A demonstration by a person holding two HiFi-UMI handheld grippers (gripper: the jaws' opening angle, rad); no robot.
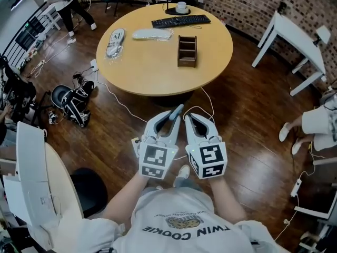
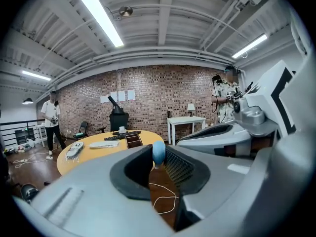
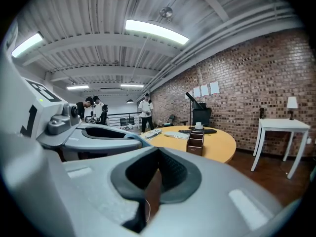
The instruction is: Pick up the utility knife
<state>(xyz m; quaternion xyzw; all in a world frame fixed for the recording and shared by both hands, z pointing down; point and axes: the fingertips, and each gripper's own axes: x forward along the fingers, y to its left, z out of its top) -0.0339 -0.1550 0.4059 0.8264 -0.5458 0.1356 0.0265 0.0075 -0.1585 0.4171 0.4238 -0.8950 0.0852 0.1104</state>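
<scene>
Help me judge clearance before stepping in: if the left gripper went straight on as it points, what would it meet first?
Likely the near edge of the round table; the left gripper aims at it over open floor. It tilts slightly down, so it may pass underneath instead.

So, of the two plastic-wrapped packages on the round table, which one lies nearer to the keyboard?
The flat white package, lying crosswise just beside the keyboard. The other package lies farther left, near the edge of the table.
</scene>
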